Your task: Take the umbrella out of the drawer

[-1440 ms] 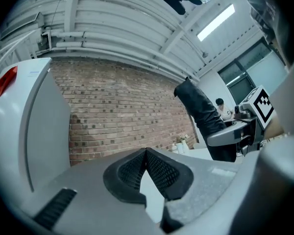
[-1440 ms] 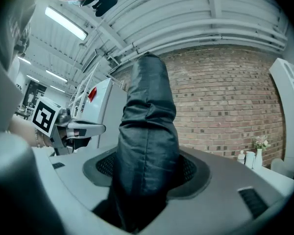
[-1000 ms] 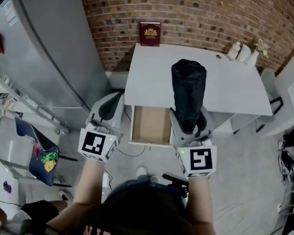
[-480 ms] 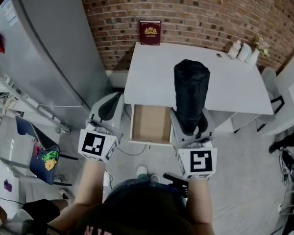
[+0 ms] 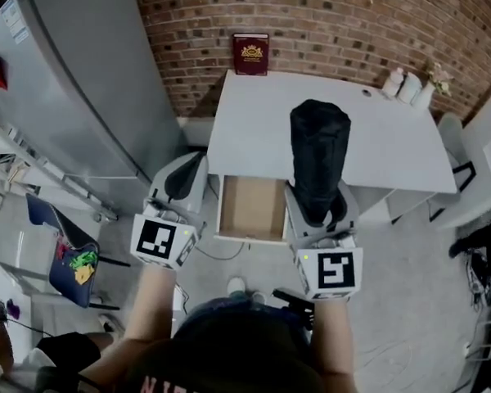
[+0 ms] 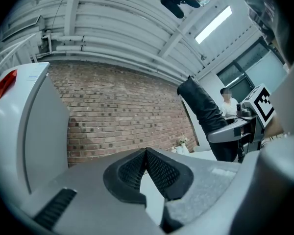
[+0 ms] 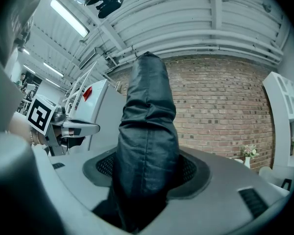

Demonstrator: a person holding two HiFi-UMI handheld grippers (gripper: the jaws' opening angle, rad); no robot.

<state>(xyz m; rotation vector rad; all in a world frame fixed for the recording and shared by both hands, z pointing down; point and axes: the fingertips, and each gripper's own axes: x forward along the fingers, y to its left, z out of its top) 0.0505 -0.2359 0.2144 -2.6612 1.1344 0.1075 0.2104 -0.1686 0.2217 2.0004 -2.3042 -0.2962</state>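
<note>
Below the desk's (image 5: 254, 129) near edge the drawer (image 5: 252, 210) stands pulled out, and its brown floor shows. At its right corner my right gripper (image 5: 317, 205) grasps the umbrella (image 5: 319, 158), a black folded one. It stands up out of the jaws and reaches across the worktop's near edge. My left gripper (image 5: 186, 174) hangs off the desk's left edge, touching nothing. A red book (image 5: 251, 54) leans at the far edge.

Through the left gripper view, my left gripper (image 6: 146, 153) is clenched tip to tip with nothing between. The umbrella (image 6: 203, 109) shows off to the right, tilted in the right gripper (image 6: 230, 131).

Through the right gripper view, the umbrella (image 7: 147, 131) fills the gap of my right gripper (image 7: 147, 173). Both pads (image 7: 105, 165) press its sleeve from either side, low on its length, so most of it rises above the hold. The left gripper (image 7: 76, 129) shows well apart at the left.

I judge the umbrella already free of the drawer. To finish well, I should keep the squeeze firm, since the sleeve looks slick and the weight sits high. I would carry it clear of the desk's near edge and lay it on bare worktop before letting go.
</note>
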